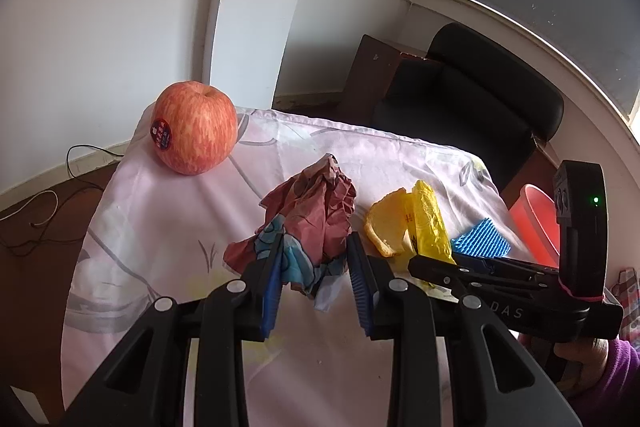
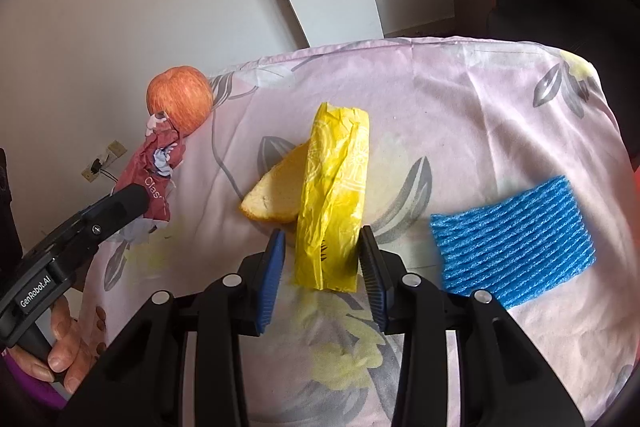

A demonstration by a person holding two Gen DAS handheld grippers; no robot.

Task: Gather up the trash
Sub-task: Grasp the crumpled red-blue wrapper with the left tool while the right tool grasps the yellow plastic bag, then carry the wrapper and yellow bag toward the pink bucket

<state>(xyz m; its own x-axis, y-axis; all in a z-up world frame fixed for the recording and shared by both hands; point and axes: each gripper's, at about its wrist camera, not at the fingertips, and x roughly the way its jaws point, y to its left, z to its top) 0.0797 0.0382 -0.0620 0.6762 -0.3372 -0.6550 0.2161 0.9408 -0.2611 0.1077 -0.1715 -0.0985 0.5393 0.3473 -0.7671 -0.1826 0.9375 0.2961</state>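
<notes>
A crumpled maroon wrapper (image 1: 316, 211) lies on the pink floral cloth (image 1: 168, 227). My left gripper (image 1: 314, 247) is open, its jaws on either side of the wrapper's near end. A yellow plastic bag (image 2: 334, 195) lies beside an orange peel (image 2: 276, 189). My right gripper (image 2: 322, 241) is open, its jaws straddling the bag's near end. A blue foam net (image 2: 512, 235) lies to the right. The wrapper (image 2: 156, 167) and left gripper also show in the right wrist view.
A red apple (image 1: 195, 127) stands at the cloth's far left corner. A red bin (image 1: 538, 219) sits past the table's right edge. A black chair (image 1: 480, 99) stands behind the table. Cables lie on the floor at left.
</notes>
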